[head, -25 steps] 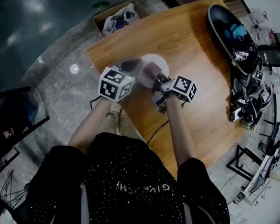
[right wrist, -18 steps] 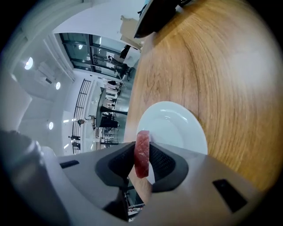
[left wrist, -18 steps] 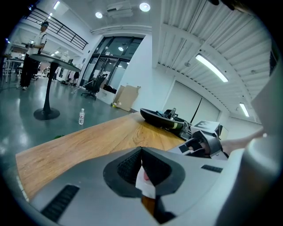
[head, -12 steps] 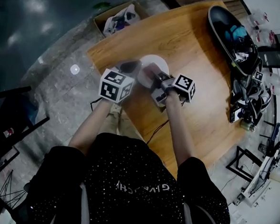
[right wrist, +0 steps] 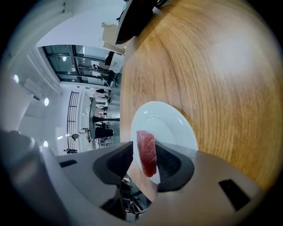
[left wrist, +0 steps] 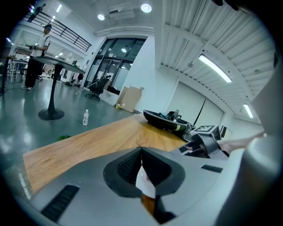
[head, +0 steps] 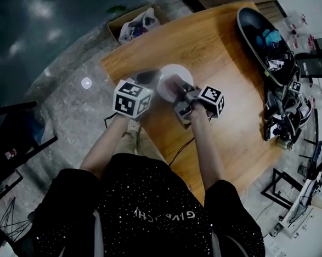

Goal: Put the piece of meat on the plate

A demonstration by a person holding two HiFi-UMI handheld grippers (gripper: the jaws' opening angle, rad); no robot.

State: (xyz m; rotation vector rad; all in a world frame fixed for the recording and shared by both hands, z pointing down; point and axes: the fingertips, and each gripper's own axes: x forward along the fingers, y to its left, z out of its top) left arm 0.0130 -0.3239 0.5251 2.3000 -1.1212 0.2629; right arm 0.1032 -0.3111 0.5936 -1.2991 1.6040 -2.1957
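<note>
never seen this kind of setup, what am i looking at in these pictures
There is no robot: a person holds a two-jaw tool in each hand, and the black-and-white marker cubes are parts of those tools. The head view comes from a camera on the person's head, looking down at the wooden table. The two gripper views come from cameras riding on each tool, looking along its jaws. On the table are a round white plate and, farther off, a black oval tray. The left tool is shut on a thin white edge, apparently the plate's rim. The jaws of the right tool are opening, with a red slab of meat between them, over the plate.
</note>
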